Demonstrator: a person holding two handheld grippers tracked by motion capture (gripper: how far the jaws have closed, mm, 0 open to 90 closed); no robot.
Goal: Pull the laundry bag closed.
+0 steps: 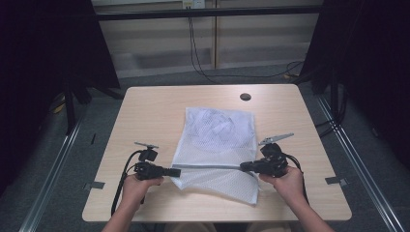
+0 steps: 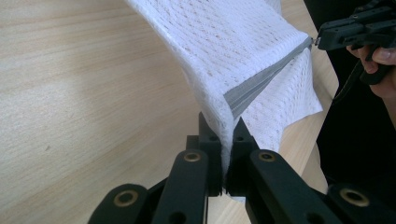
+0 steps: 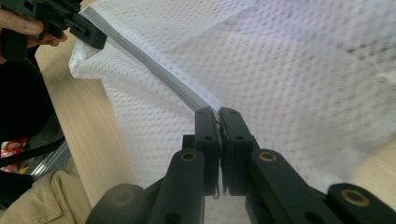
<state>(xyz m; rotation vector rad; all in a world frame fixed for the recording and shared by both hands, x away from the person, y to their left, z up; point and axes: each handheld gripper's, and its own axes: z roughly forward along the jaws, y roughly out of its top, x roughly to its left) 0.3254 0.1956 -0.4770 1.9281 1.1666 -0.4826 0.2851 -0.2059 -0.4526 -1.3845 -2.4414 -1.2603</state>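
Observation:
A white mesh laundry bag (image 1: 216, 145) with a grey zipper band (image 1: 210, 166) lies in the middle of the table, with white cloth inside. My left gripper (image 1: 178, 171) is shut on the zipper's left end, lifted a little off the wood. In the left gripper view the mesh bag (image 2: 224, 51) and zipper band (image 2: 261, 79) run from between my jaws to the far gripper (image 2: 322, 39). My right gripper (image 1: 243, 167) is shut on the zipper's right end. The right gripper view shows the zipper band (image 3: 154, 70) stretched taut toward the left gripper (image 3: 100, 39) across the mesh (image 3: 289, 70).
The light wooden table (image 1: 145, 111) has a small dark round hole (image 1: 245, 96) at its far side. Dark curtains hang on both sides, and cables run on the floor behind. Bare wood lies left and right of the bag.

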